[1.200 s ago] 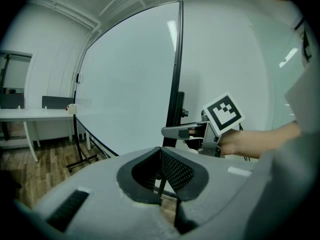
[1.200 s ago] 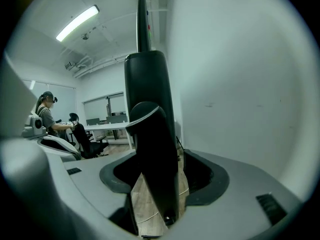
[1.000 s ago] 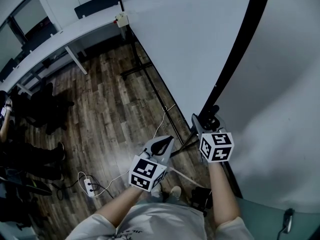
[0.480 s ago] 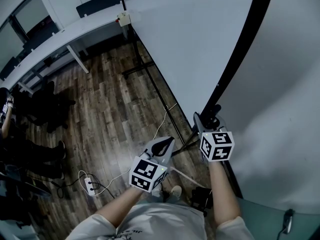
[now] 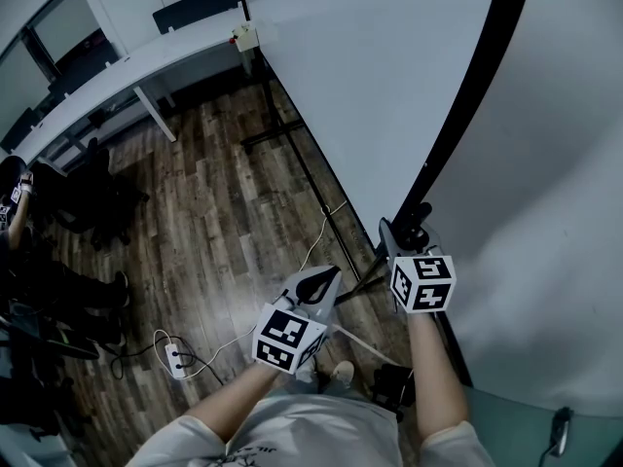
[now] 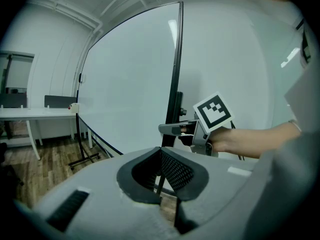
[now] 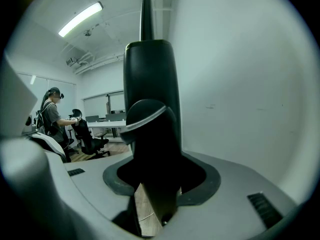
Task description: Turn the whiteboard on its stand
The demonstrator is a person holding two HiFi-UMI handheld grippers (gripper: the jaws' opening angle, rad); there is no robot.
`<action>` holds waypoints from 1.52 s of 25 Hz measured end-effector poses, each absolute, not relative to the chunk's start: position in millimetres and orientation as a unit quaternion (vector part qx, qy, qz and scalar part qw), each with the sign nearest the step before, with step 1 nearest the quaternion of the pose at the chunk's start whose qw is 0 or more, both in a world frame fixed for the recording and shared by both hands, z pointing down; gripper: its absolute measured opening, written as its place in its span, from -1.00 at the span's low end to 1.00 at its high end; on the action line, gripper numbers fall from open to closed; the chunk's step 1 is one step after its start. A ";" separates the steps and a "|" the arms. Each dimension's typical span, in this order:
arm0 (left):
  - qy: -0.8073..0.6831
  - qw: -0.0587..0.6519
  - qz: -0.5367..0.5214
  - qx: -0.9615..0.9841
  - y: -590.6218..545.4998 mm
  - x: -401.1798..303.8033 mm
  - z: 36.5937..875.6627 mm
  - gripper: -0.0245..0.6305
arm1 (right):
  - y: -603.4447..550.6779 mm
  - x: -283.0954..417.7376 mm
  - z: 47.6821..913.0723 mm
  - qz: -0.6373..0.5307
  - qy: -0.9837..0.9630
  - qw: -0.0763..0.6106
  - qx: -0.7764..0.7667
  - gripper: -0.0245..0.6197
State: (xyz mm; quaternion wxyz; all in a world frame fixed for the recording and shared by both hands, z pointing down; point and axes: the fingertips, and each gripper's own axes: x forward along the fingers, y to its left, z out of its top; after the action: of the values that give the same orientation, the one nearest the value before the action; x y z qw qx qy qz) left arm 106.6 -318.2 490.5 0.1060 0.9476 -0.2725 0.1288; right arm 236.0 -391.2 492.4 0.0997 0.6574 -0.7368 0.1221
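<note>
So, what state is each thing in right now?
Whiteboard: upright on its stand, blank.
Right gripper: jaws have just been closing, now gripping the knob.
Knob: held between those jaws.
Left gripper: jaws together, empty, apart from the whiteboard.
Power strip: lying on the floor.

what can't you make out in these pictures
Whether the right gripper presses the large white whiteboard's black frame edge: its jaws have just been closing round it; in the right gripper view the dark edge fills the gap.
What the standing person handles: too small there.
Small pale object on the long white desk: too small in head view.
</note>
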 end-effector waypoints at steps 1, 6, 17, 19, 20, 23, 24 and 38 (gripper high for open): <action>-0.273 0.106 0.130 0.947 -318.1 107.4 493.6 -0.89 | -391.3 237.1 495.6 0.122 -0.737 0.100 0.657 -0.37; -0.271 0.103 0.131 0.948 -314.2 109.4 489.9 -0.89 | -387.4 238.2 494.3 0.123 -0.736 0.100 0.658 -0.37; -0.267 0.100 0.126 0.950 -293.4 109.9 482.7 -0.89 | -350.6 234.1 493.2 0.121 -0.735 0.101 0.659 -0.37; -0.266 0.099 0.126 0.951 -288.0 109.4 482.0 -0.89 | -342.3 232.3 493.3 0.121 -0.734 0.100 0.661 -0.37; -0.265 0.099 0.125 0.951 -285.5 108.5 481.2 -0.89 | -338.1 231.1 493.1 0.121 -0.733 0.100 0.662 -0.37; -0.264 0.099 0.125 0.951 -279.2 105.2 477.9 -0.89 | -326.6 226.8 490.6 0.120 -0.733 0.101 0.662 -0.38; -0.264 0.099 0.125 0.951 -278.3 104.5 476.4 -0.89 | -323.9 225.9 489.2 0.121 -0.733 0.102 0.662 -0.38; -0.257 0.106 0.128 0.952 -266.5 100.0 460.0 -0.89 | -289.2 216.2 471.8 0.122 -0.728 0.102 0.667 -0.38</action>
State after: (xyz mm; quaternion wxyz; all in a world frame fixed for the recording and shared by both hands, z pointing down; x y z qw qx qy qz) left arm 100.0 -266.5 460.0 0.1059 0.9521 -0.2568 0.1279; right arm 216.2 -289.2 471.8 0.1021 0.6666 -0.7282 0.1223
